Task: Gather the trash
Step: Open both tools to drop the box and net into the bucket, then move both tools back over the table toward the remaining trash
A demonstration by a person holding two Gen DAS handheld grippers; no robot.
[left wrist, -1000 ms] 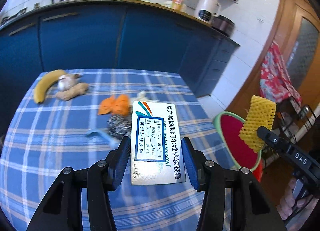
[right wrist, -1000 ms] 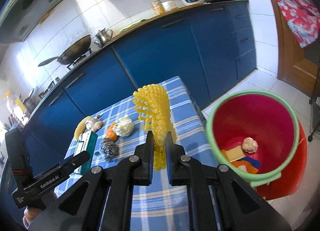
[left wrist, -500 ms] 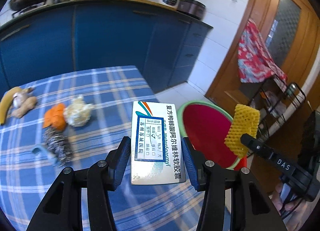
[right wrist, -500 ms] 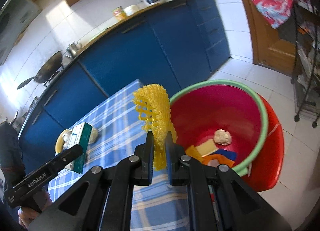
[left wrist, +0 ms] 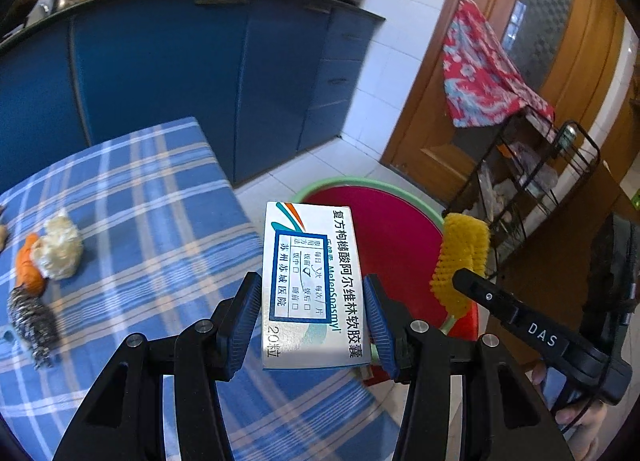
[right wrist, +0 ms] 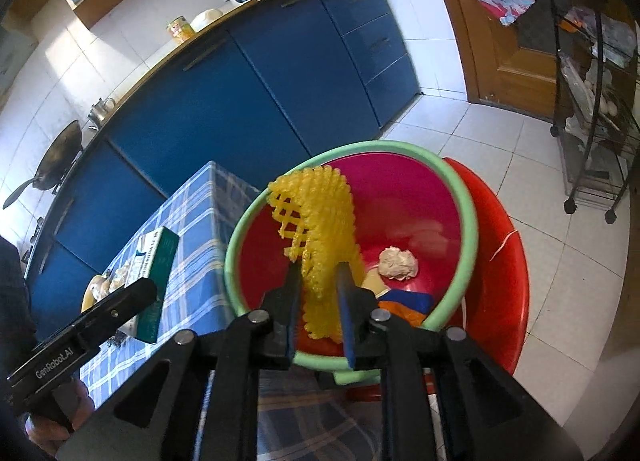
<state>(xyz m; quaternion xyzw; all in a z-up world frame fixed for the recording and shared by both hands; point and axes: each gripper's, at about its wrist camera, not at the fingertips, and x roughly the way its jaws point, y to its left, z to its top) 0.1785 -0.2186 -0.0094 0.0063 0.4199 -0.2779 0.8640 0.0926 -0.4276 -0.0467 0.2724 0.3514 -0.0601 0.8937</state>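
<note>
Left gripper (left wrist: 311, 327): clamped on the box, blue pads pressed against its two long sides; lower centre of the left view.
Box (left wrist: 310, 281): white medicine carton with a blue-framed label, flat face up, long axis running away from the camera; its far end overlaps the bin's near rim in the left view. In the right view it shows at mid left as a green-sided carton (right wrist: 154, 273) over the table edge.
Right gripper (right wrist: 318, 301): jaws have just been opening; the net stands between them with a gap showing on the right pad's side, so it looks released or nearly so. In the left view it enters from the lower right (left wrist: 460, 281), with the net at its tip.
Net (right wrist: 320, 237): yellow foam mesh sleeve, upright, in front of the bin's red inside, centre of the right view.
Bin (right wrist: 472, 217): red tub with a green rim, on the tiled floor just beside the table; right of centre. Inside lie a pale crumpled wad (right wrist: 398, 264) and orange and blue scraps (right wrist: 404, 301).
Table (left wrist: 140, 197): blue plaid cloth, left half of the left view.
Left on table: white wad (left wrist: 60, 249), orange peel (left wrist: 28, 265), steel scourer (left wrist: 32, 323), clustered at far left.
</note>
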